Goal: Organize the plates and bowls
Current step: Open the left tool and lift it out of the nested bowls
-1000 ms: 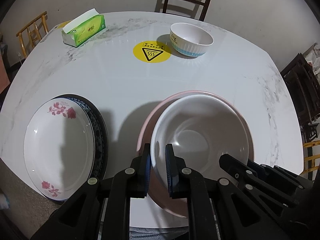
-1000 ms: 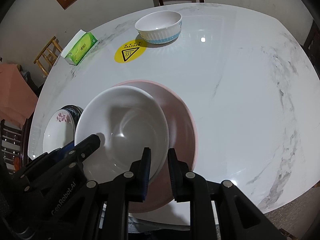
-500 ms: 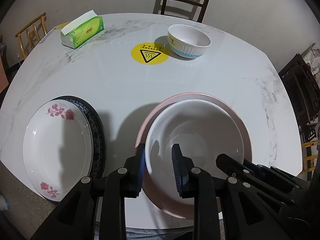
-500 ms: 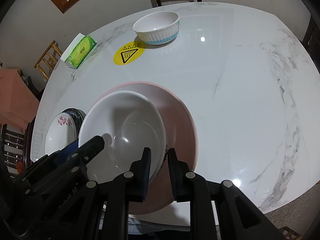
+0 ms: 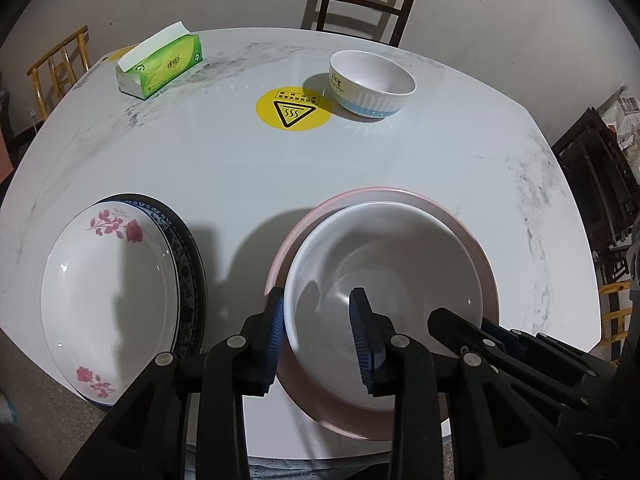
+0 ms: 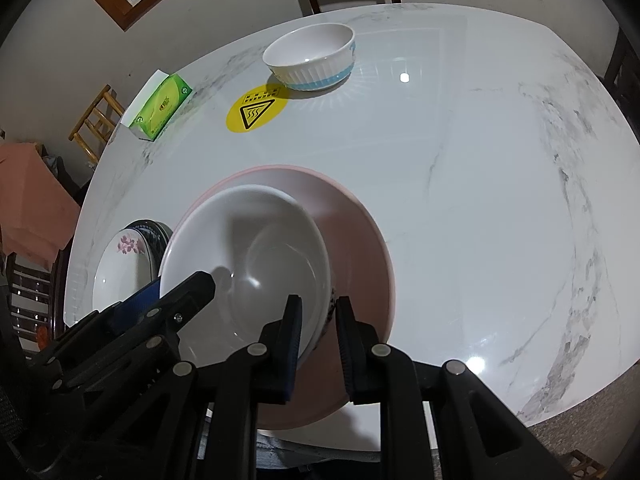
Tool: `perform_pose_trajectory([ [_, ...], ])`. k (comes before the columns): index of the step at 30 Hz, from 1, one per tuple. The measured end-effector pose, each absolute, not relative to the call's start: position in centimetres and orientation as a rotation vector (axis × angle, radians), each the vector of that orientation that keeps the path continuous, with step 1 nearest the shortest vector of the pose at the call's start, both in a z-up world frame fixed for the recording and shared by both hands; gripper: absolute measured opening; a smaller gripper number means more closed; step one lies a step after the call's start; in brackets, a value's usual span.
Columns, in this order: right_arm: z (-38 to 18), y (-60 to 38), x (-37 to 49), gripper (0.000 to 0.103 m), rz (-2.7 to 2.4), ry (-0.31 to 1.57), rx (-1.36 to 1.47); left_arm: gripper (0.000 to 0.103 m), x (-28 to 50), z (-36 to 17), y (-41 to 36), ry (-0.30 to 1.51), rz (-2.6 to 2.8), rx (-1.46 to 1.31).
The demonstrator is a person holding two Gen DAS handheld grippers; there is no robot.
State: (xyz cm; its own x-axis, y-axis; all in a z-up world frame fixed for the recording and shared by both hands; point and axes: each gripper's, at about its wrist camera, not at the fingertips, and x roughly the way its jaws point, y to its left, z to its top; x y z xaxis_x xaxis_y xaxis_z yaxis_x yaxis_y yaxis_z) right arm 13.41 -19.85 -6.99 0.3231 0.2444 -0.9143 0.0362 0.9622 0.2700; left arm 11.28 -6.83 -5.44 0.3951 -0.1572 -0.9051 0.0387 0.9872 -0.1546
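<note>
White bowl [image 5: 384,276]: plain glossy white, deep, empty; nested inside the pink bowl, shifted toward its 9 o'clock side.
Pink bowl [image 5: 480,256]: wide, pale pink, holds only the white bowl; sits at the 6 o'clock edge of the tabletop [image 5: 224,160].
Flowered plate [image 5: 108,300]: white, shallow, red roses at its 12 and 6 o'clock rims, empty; stacked on a dark blue-patterned plate [image 5: 192,268], at 8 o'clock on the tabletop.
Ribbed bowl [image 5: 372,82]: white with fluted sides and a blue band at the base, empty, upright; stands alone at 1 o'clock.
Tissue box [image 5: 160,66]: green, one sheet sticking out; at 11 o'clock.
Yellow sticker [image 5: 294,110]: round, black heat-warning triangle; touching the ribbed bowl's shadow.
Left hand-held gripper [image 5: 318,330]: jaws have just been opening; they straddle the white bowl's near rim, the inner pad clear of the wall.
Right hand-held gripper [image 6: 318,338]: jaws nearly closed, pinching the white bowl's rim at its 4 o'clock side.
</note>
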Motion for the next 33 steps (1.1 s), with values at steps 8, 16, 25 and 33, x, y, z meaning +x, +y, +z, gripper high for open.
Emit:
perform_pose_trajectory([
  [8, -6.1, -20.5, 13.4, 0.019, 0.126, 1.209, 0.258, 0.036, 11.3, -5.0, -7.0, 1.135, -0.142, -0.111],
  [16, -5.5, -21.0, 13.4, 0.019, 0.129, 1.183, 0.254, 0.043, 10.9, -4.3, -7.4, 1.093, -0.146, -0.085],
  [25, -4.7, -21.8, 13.5, 0.019, 0.142, 1.153, 0.259, 0.051, 10.7, -3.3, -7.5, 1.032, -0.117, -0.030],
  [33, -3.6, -22.7, 14.1, 0.019, 0.168, 1.128, 0.208, 0.053, 10.9, -2.3, -6.6, 0.989, -0.121, -0.012],
])
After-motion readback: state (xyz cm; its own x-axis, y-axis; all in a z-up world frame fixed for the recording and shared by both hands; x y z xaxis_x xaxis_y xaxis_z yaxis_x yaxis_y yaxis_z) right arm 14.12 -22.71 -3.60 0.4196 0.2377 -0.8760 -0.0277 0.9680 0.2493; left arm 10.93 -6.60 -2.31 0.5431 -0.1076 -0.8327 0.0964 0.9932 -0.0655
